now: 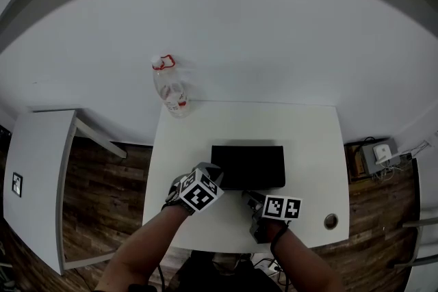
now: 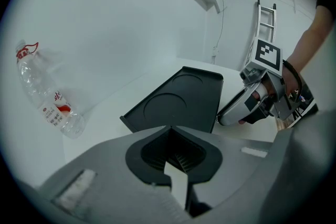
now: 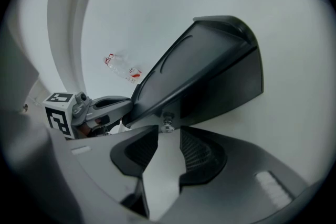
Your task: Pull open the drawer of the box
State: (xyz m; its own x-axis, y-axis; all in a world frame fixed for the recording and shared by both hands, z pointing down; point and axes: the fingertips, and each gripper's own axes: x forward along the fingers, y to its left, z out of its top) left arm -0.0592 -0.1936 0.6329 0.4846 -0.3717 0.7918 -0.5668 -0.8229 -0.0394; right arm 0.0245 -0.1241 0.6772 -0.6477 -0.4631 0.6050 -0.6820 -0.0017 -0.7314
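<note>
Evidently the pull is not yet made: the drawer of the black box [image 3: 210, 71] looks closed, its small metal knob [image 3: 168, 124] flush at the front. The right tongs [image 3: 169, 147] stand wide apart just short of that knob, gripping nothing. The left tongs [image 2: 170, 149] are closed and empty, beside the box's left front corner. The box sits mid-worktop [image 1: 308, 147], its contents hidden. A clear bottle [image 1: 171, 91] stands near the far edge, seemingly empty.
</note>
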